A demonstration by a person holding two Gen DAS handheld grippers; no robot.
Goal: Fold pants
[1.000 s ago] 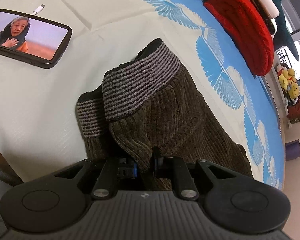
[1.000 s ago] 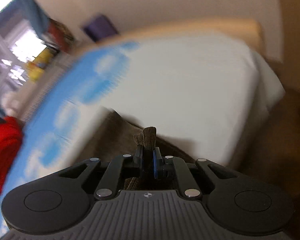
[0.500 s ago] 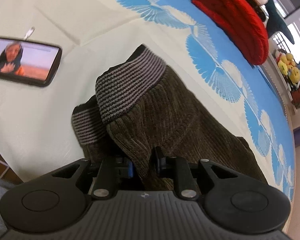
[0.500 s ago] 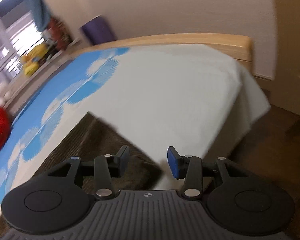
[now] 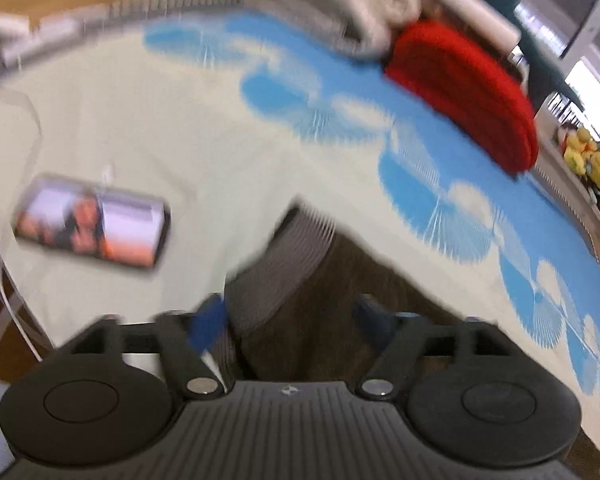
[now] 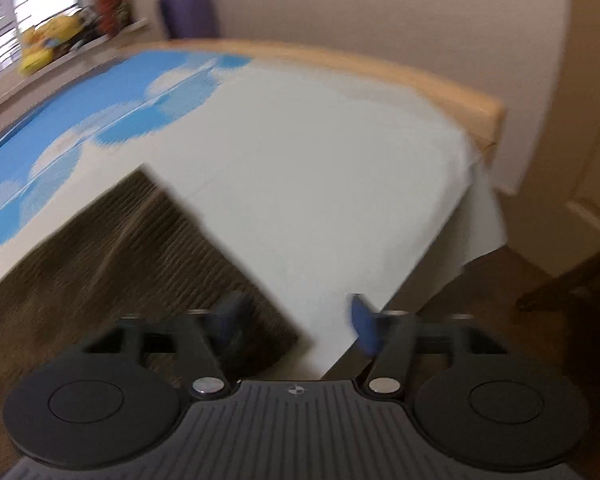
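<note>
Dark brown corduroy pants (image 5: 340,292) lie on the bed, with a grey striped cuff band (image 5: 288,256) at their near end. My left gripper (image 5: 288,320) is open just above the cuff end and holds nothing. In the right wrist view the pants (image 6: 112,248) lie flat with a straight folded edge. My right gripper (image 6: 296,320) is open over the near corner of the pants and holds nothing. Both views are motion-blurred.
The bed has a white sheet (image 5: 160,128) with a blue fan pattern (image 5: 440,184). A phone (image 5: 92,224) with a lit screen lies at the left. A red knit item (image 5: 468,92) and grey blankets (image 5: 340,0) sit at the back. The wooden bed frame (image 6: 380,68) and floor (image 6: 520,300) lie to the right.
My left gripper has opened, let go of the pants and drawn back. My right gripper opened half a second ago and has opened wider. The pants now lie flat.
</note>
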